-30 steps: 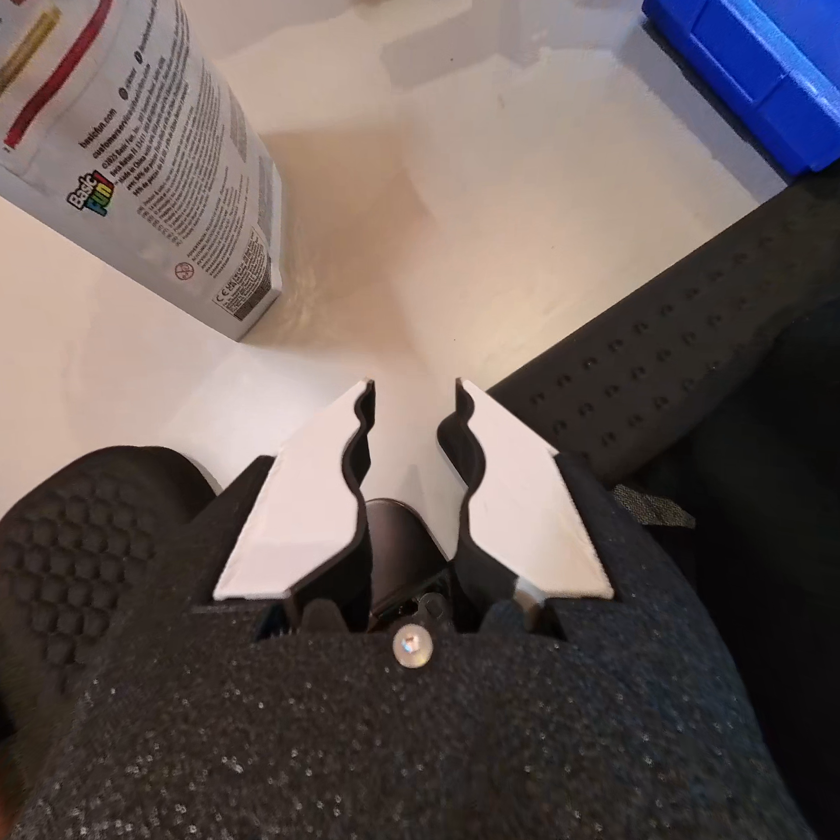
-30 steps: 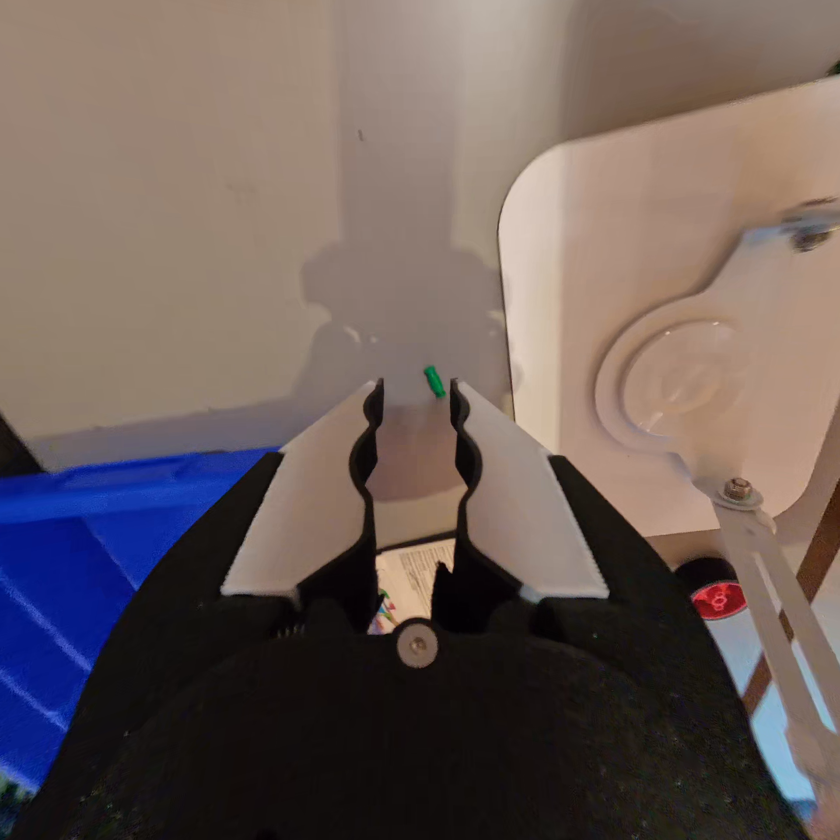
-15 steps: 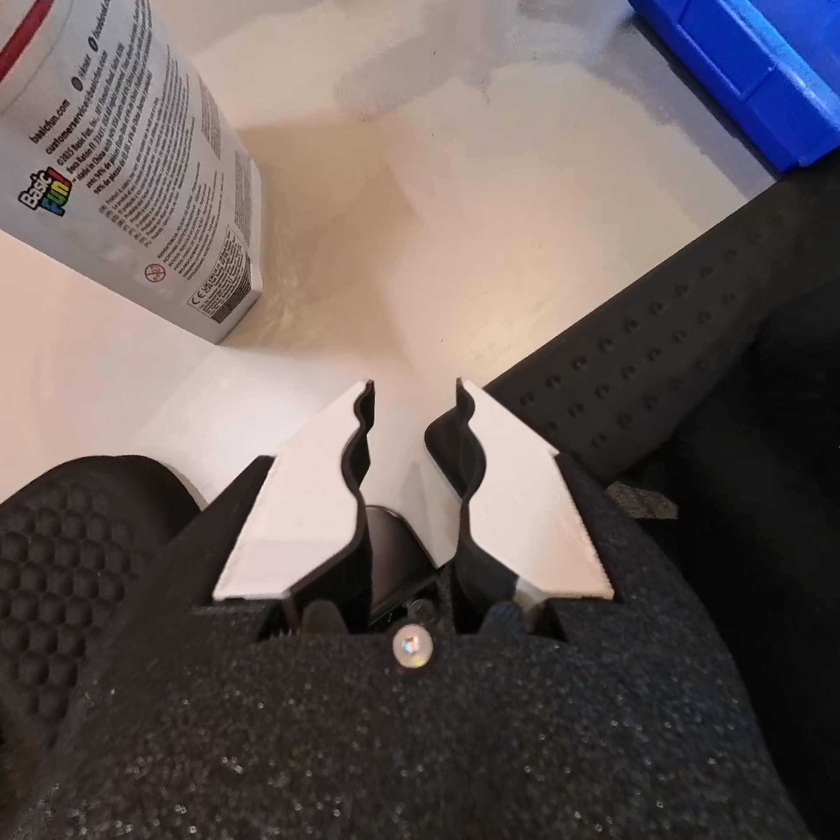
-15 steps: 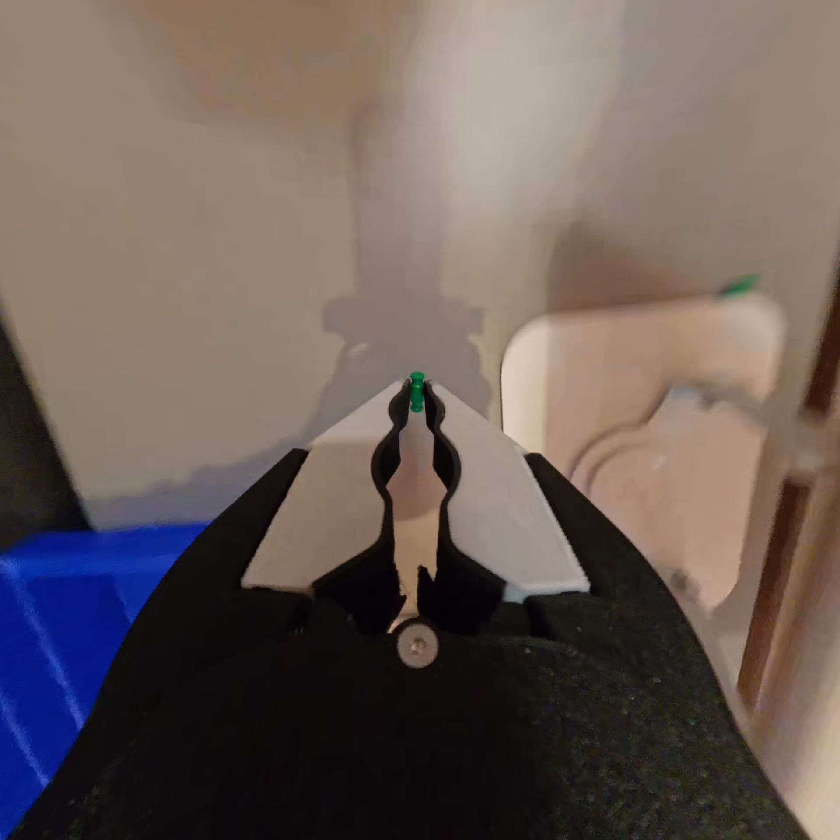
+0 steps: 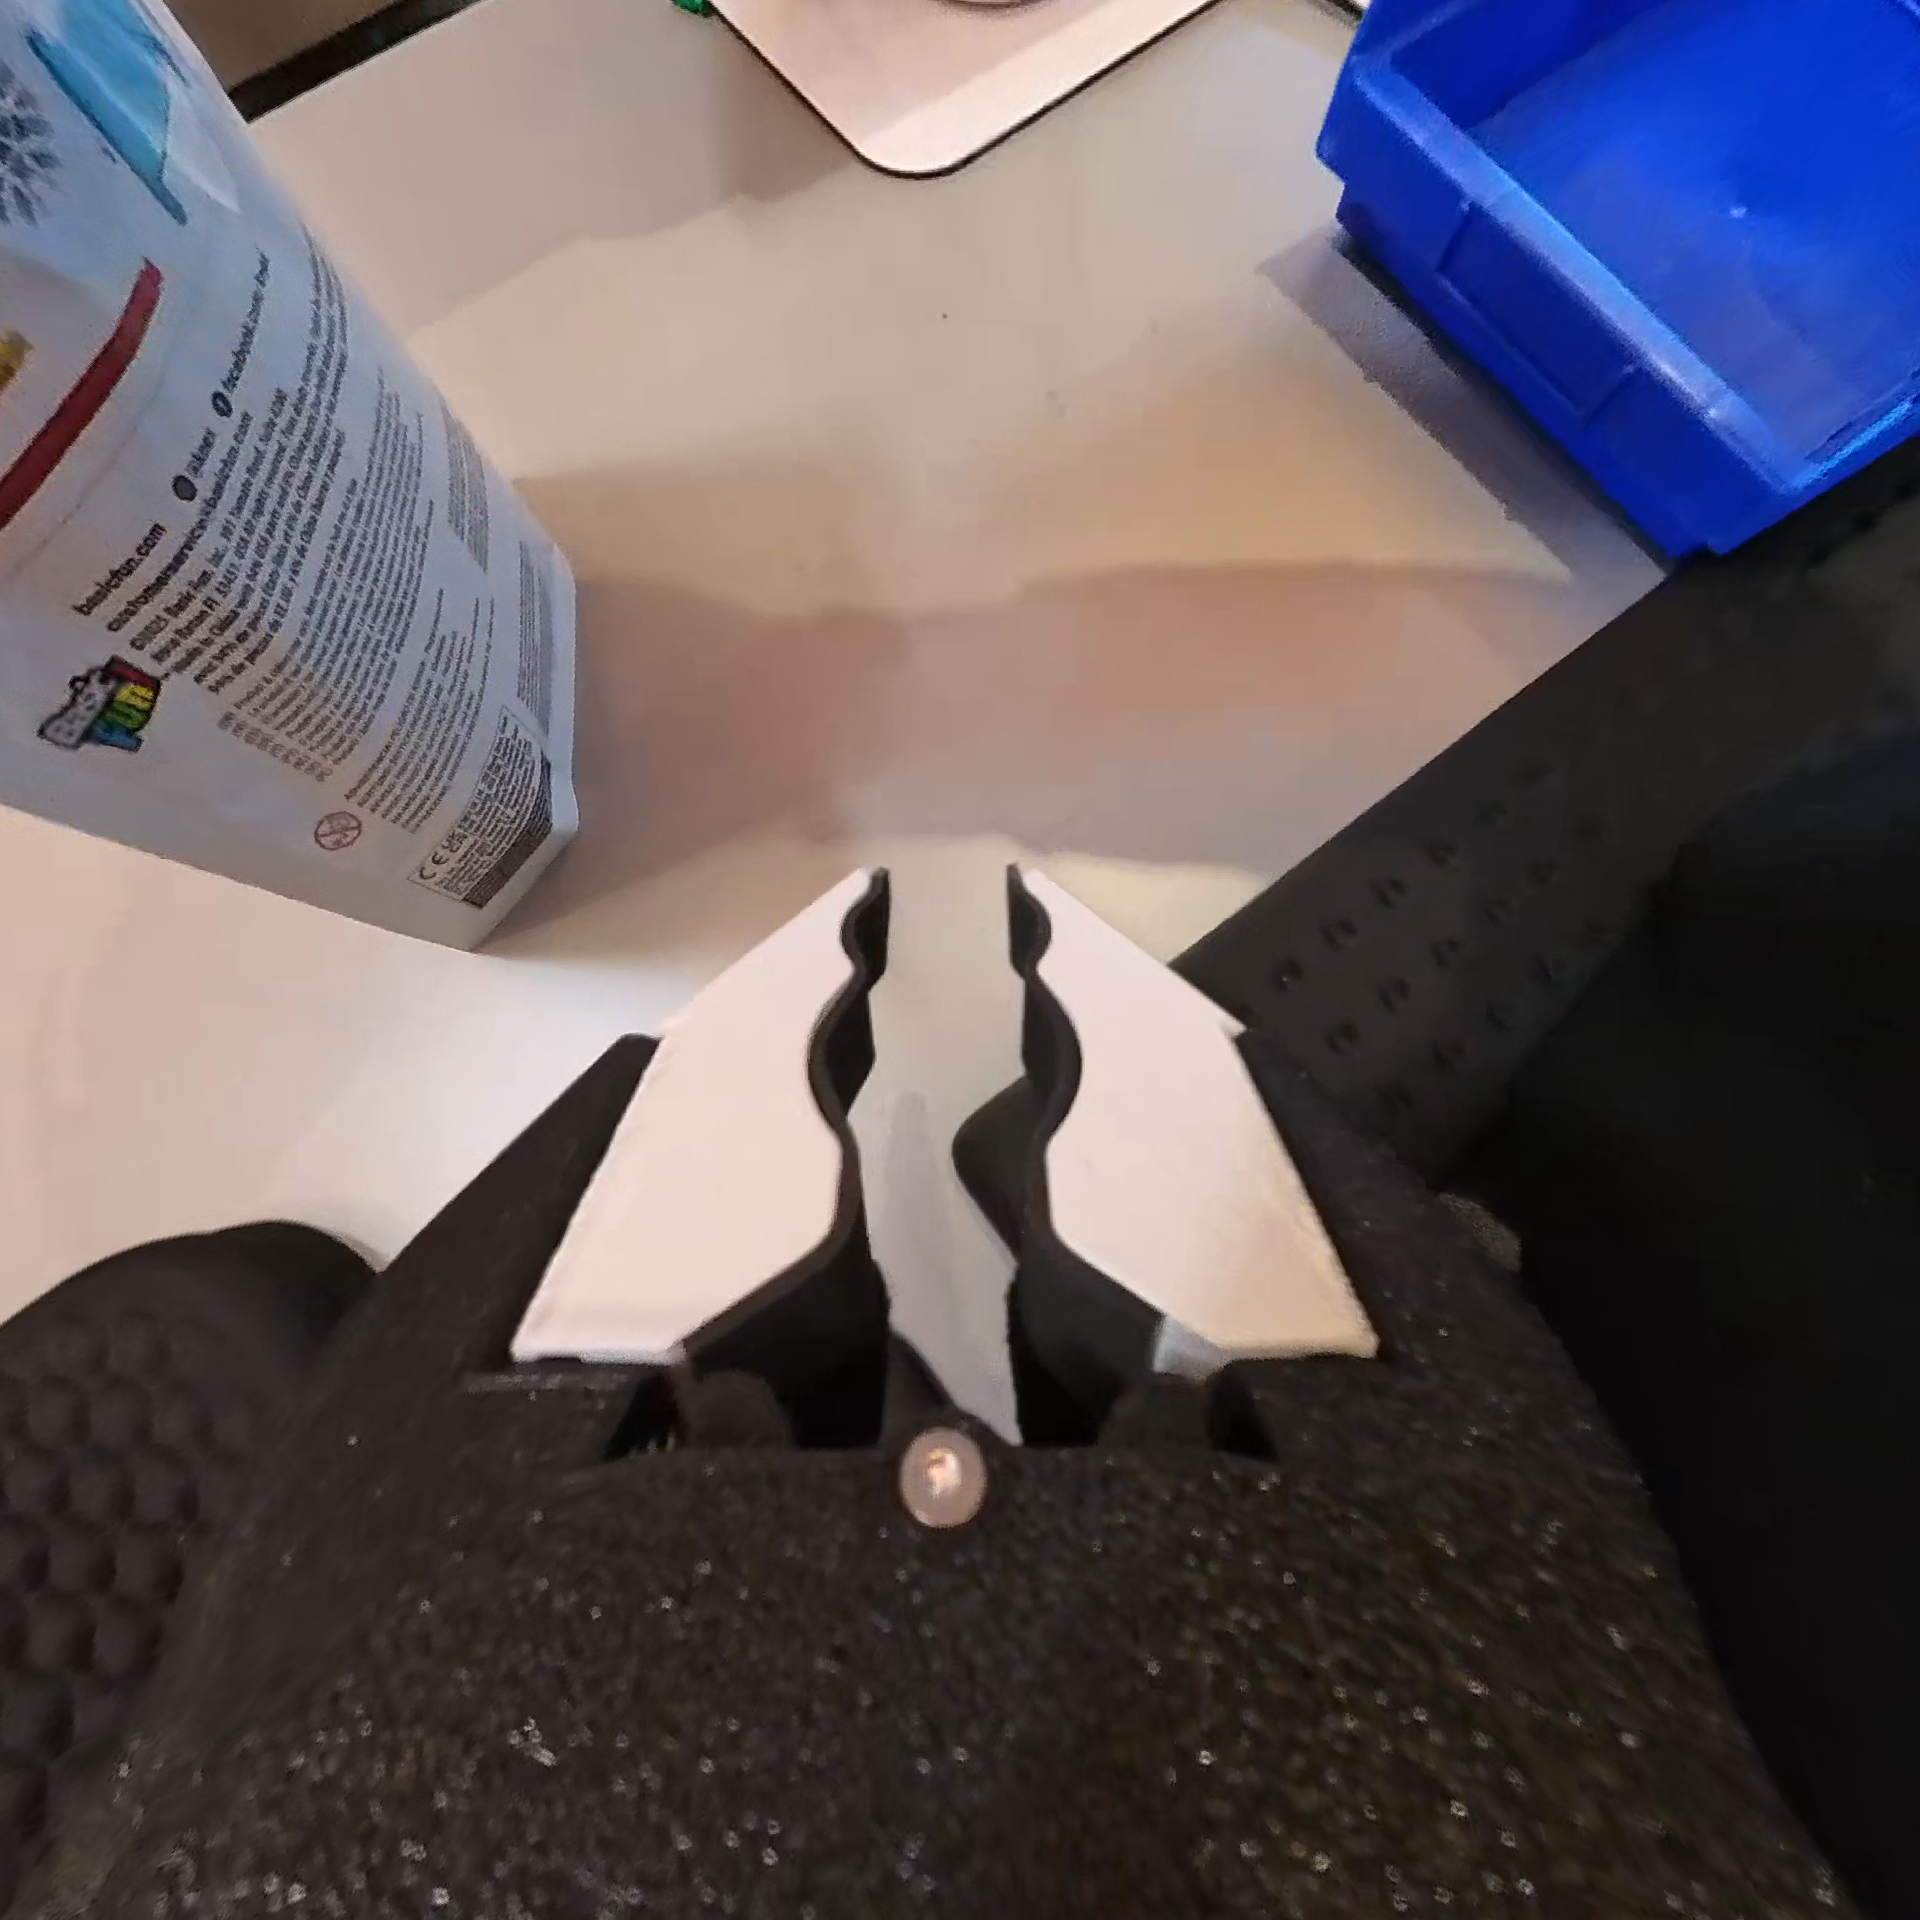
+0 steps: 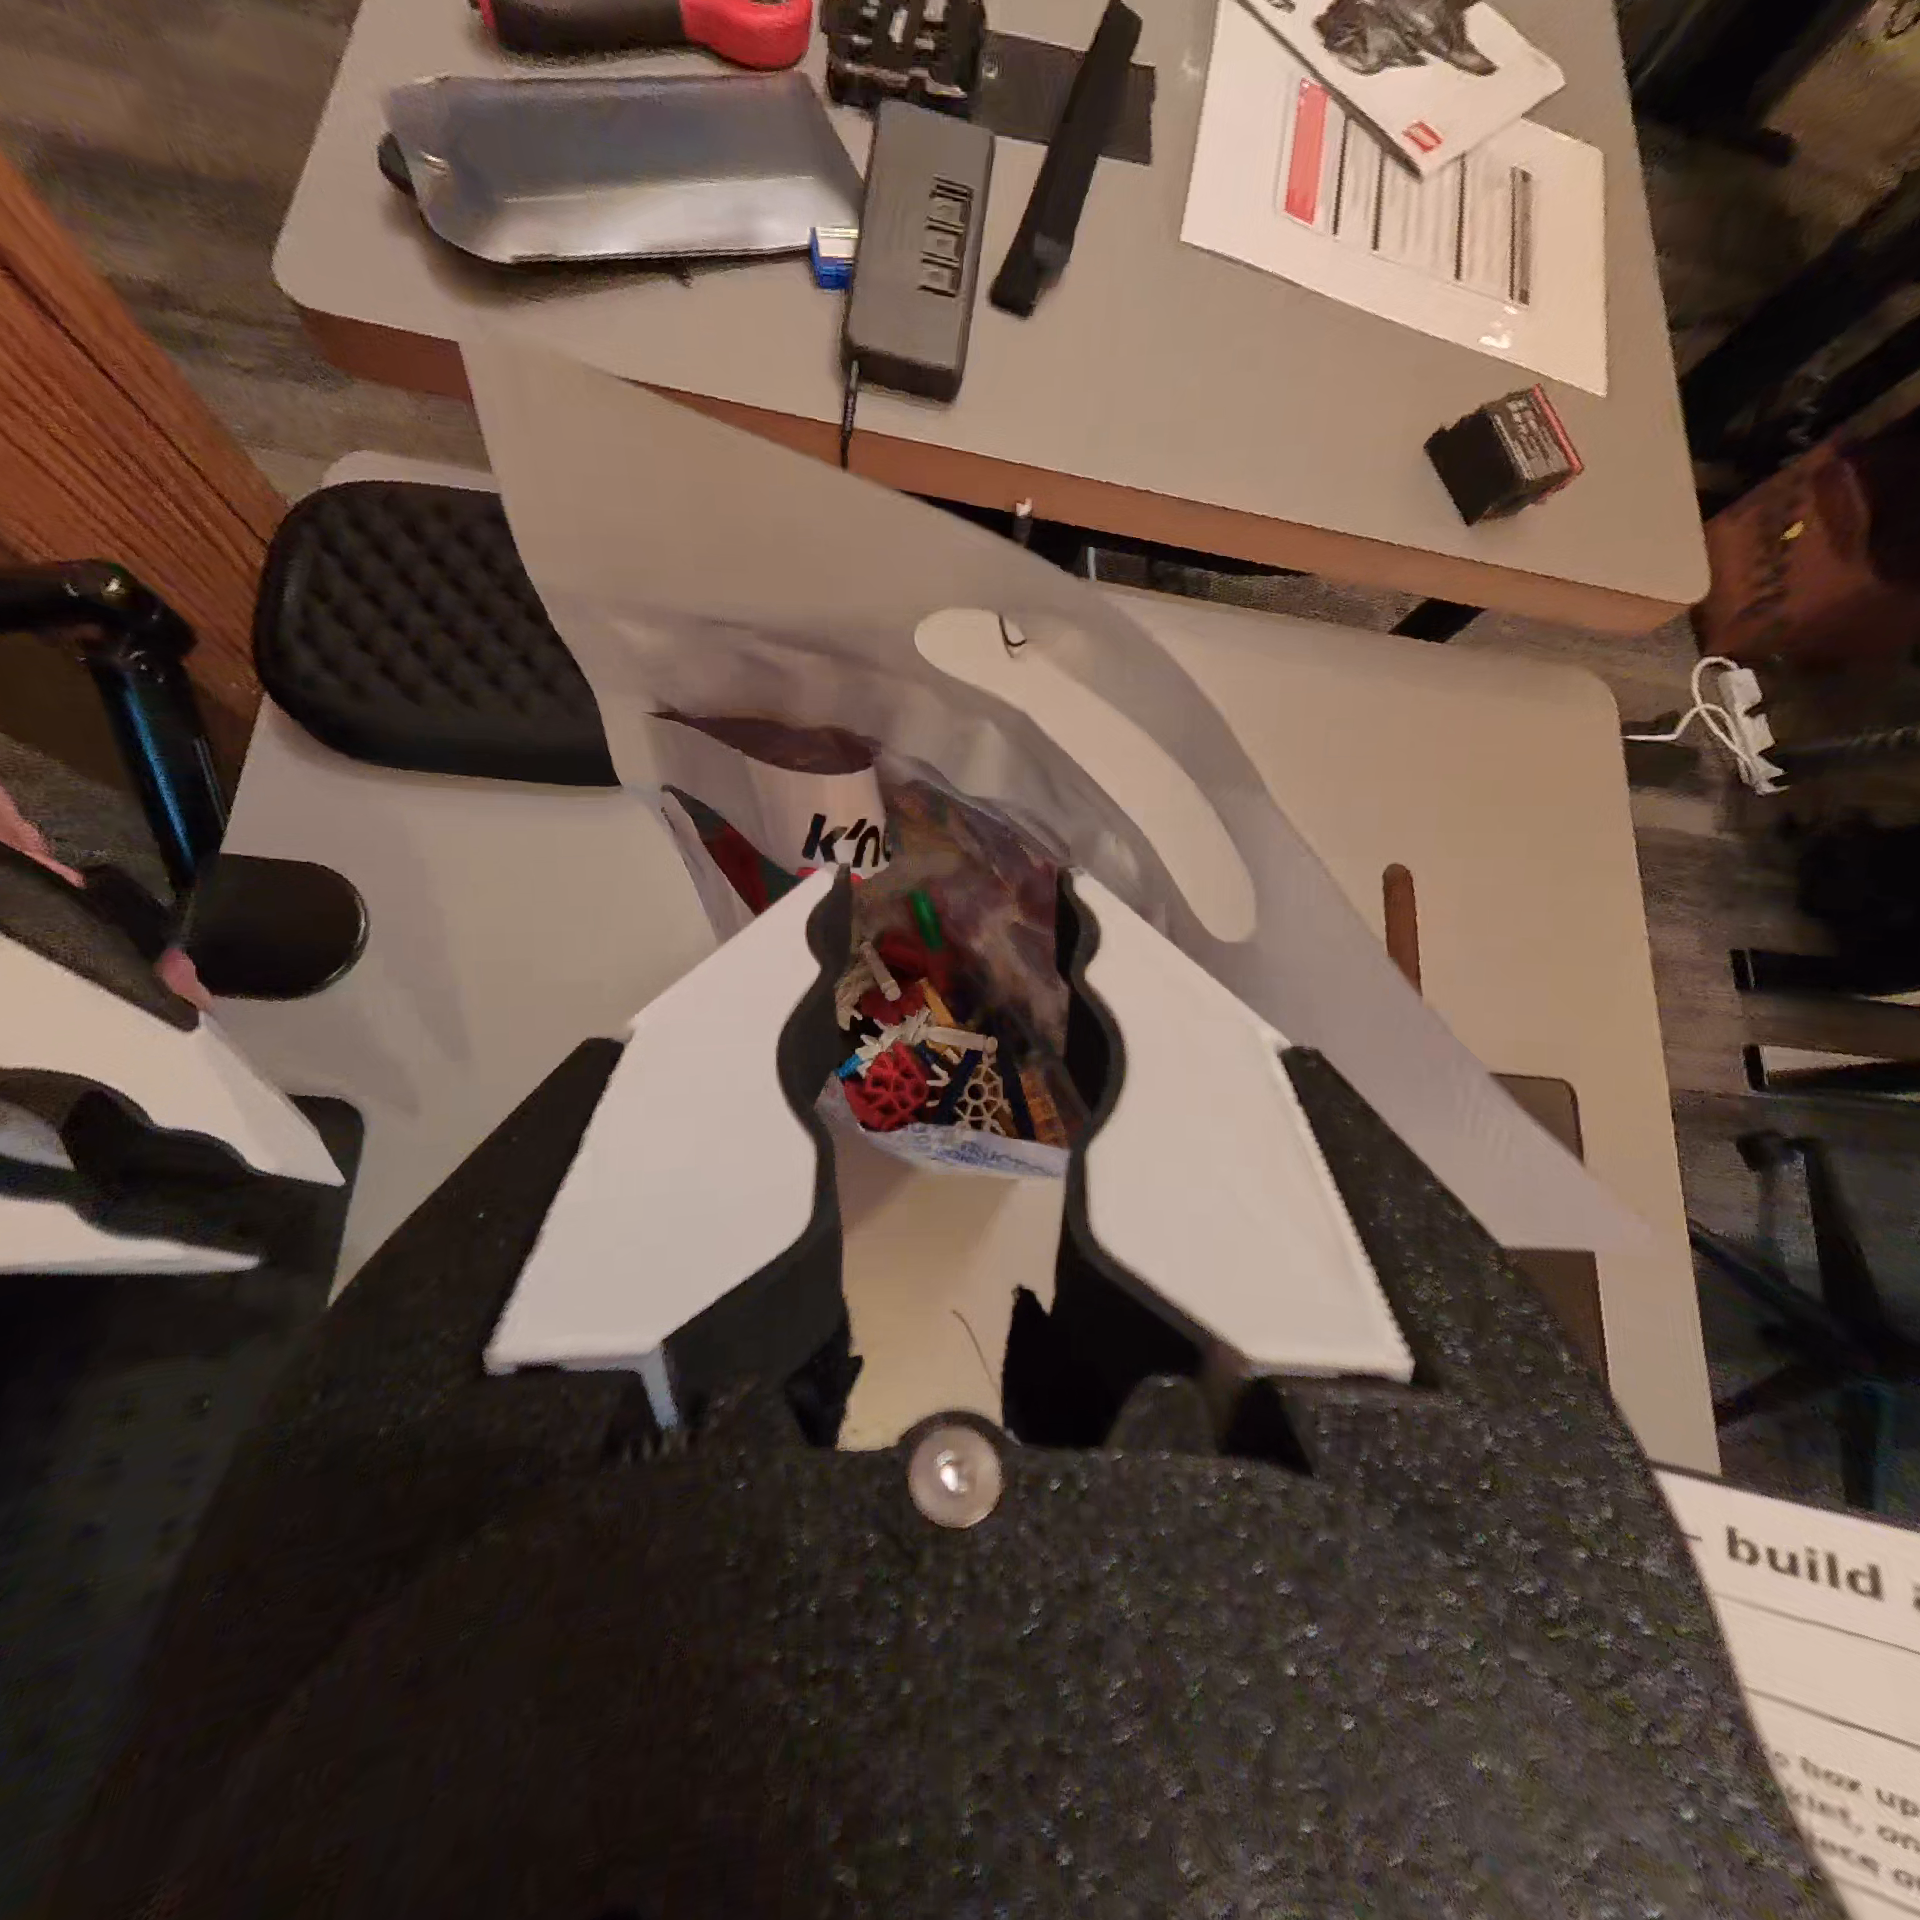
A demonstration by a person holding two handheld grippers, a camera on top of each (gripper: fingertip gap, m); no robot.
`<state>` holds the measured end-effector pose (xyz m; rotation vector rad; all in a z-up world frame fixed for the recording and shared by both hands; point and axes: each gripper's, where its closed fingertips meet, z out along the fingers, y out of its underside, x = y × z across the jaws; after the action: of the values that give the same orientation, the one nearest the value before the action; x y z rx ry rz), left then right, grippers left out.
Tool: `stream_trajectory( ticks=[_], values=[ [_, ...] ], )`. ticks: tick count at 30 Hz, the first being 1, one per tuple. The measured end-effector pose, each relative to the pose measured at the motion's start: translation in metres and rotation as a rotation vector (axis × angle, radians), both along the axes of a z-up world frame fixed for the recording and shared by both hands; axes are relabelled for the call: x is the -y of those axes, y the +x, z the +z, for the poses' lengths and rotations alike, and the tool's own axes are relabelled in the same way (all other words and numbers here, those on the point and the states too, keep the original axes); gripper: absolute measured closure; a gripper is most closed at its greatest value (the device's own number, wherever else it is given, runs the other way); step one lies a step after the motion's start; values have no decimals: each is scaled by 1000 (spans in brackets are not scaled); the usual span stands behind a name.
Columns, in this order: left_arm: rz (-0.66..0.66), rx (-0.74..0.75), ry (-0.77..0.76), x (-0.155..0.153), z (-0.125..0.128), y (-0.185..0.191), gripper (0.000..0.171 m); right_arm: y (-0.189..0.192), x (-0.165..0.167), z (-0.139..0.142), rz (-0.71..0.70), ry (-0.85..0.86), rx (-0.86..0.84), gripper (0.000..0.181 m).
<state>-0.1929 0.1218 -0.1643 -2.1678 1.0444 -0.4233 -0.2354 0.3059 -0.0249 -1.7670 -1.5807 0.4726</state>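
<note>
My right gripper (image 6: 956,888) is open above an open white box (image 6: 831,540) with its flap raised. Inside lies a clear bag of several colourful building pieces (image 6: 935,1060). A small green piece (image 6: 922,916) shows between the fingertips over that bag, touching neither finger. My left gripper (image 5: 948,878) is open and empty, low over the pale table (image 5: 935,468). The same box stands just left of it in the left wrist view (image 5: 260,540). The left gripper also shows at the left edge of the right wrist view (image 6: 156,1122).
A blue bin (image 5: 1662,260) stands far right of the left gripper, and a black perforated pad (image 5: 1507,883) beside it. A white board (image 5: 966,73) lies at the far edge. A second desk (image 6: 1143,416) behind holds a grey pouch (image 6: 623,166), a black power brick (image 6: 920,249) and papers (image 6: 1403,197). Spacing between my two grippers at the tips: around 25 centimetres.
My right gripper shut on the green piece on the table, swung over the open box and opened, so the piece is out of its fingers. My left gripper drew back a little and its gap narrowed.
</note>
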Motion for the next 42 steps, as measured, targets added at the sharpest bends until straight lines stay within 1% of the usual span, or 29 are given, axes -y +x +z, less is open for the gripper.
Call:
stream_trajectory(
  ticks=[3,6,8,9,11,14,16,18,19,21,23,24,25,26,29,31,32,33,35,37,38,39,41,42],
  values=[
    [5,6,1,-13,-4,16,137,15,5,11,-35,-14,-68,142],
    [16,55,-13,-36,-10,49,124,47,18,24,-77,-28,-124,142],
    [1,78,-2,-58,-19,79,121,74,29,25,-120,-58,-146,143],
    [12,94,16,-74,-24,94,120,89,35,22,-146,-84,-151,143],
    [29,178,-5,-104,-29,129,118,116,51,18,-185,-125,-168,145],
    [102,220,5,-164,-39,163,116,154,75,9,-252,-188,-177,147],
    [175,274,4,-207,-42,179,118,175,90,3,-284,-206,-172,149],
    [243,257,19,-248,-56,187,120,192,106,-4,-306,-232,-163,150],
    [279,274,5,-265,-62,192,120,198,112,-6,-314,-240,-161,150],
    [312,280,-65,-287,-78,204,120,210,123,-10,-325,-257,-154,152],
    [375,340,-106,-307,-80,214,122,219,130,-12,-329,-264,-151,153],
    [397,339,-133,-313,-86,219,120,223,133,-12,-328,-265,-155,154],
    [429,321,-140,-320,-91,221,116,226,134,-13,-329,-272,-158,155],
    [465,325,-128,-328,-93,221,115,230,135,-15,-332,-280,-158,155],
    [576,299,-68,-348,-91,213,116,239,137,-15,-328,-281,-167,156],
    [652,290,-22,-360,-88,201,106,245,138,-17,-321,-272,-156,156],
    [650,320,-8,-363,-85,201,105,249,139,-20,-319,-272,-149,156],
    [620,357,-5,-363,-81,204,107,254,138,-22,-321,-273,-147,156],
    [575,343,-3,-363,-82,202,105,263,136,-27,-330,-288,-147,156],
    [503,339,-40,-354,-83,203,109,273,131,-33,-341,-284,-140,156],
    [504,322,-59,-349,-87,198,116,280,126,-37,-354,-280,-141,155],
    [483,309,-47,-344,-87,194,121,288,120,-40,-376,-286,-141,155],
    [436,214,44,-335,-84,181,120,303,109,-44,-398,-307,-152,154],
    [376,170,95,-328,-83,178,121,311,104,-45,-407,-306,-150,154]
  ],
)
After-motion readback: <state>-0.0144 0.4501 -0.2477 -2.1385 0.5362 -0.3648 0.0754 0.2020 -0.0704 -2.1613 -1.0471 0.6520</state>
